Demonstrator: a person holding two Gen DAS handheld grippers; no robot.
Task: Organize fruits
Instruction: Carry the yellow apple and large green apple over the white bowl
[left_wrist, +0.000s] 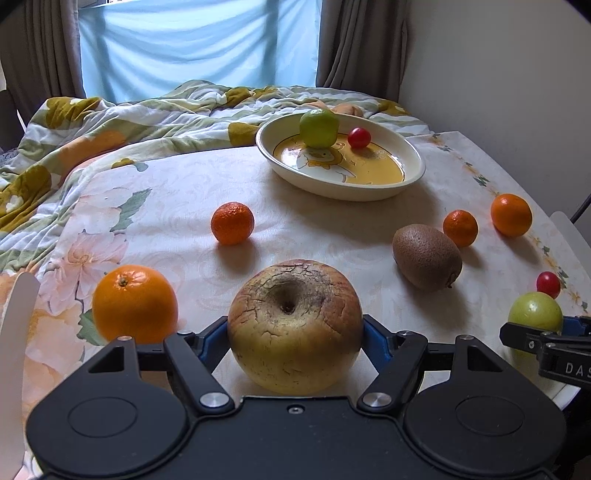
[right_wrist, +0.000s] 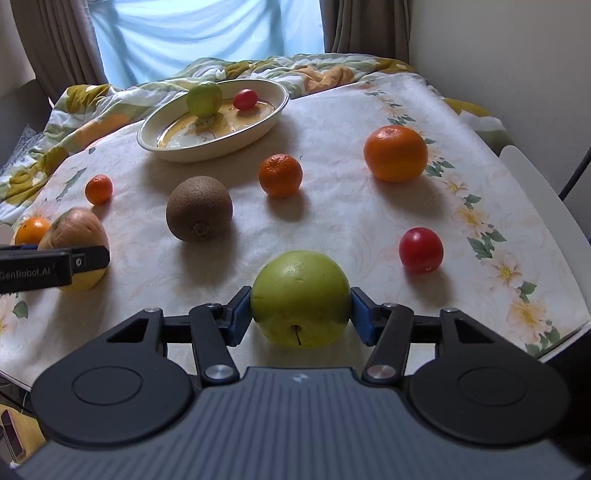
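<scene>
My left gripper (left_wrist: 295, 332) is shut on a wrinkled yellow-red apple (left_wrist: 294, 325), low over the table's near left. My right gripper (right_wrist: 301, 314) is shut on a green apple (right_wrist: 300, 297) at the near right. An oval dish (left_wrist: 369, 186) at the back holds a green apple (left_wrist: 318, 127) and a red cherry tomato (left_wrist: 359, 137); the dish also shows in the right wrist view (right_wrist: 207, 149). Loose on the cloth lie a kiwi (right_wrist: 199, 213), a large orange (right_wrist: 395, 153), two mandarins (right_wrist: 280, 174) (right_wrist: 98, 189), a cherry tomato (right_wrist: 421, 249) and another orange (left_wrist: 135, 302).
A floral tablecloth (left_wrist: 314, 236) covers the table. A rumpled quilt (left_wrist: 110, 125) lies behind and left of it, with curtains (left_wrist: 362, 40) and a wall beyond. A white chair back (right_wrist: 546, 192) stands at the right table edge.
</scene>
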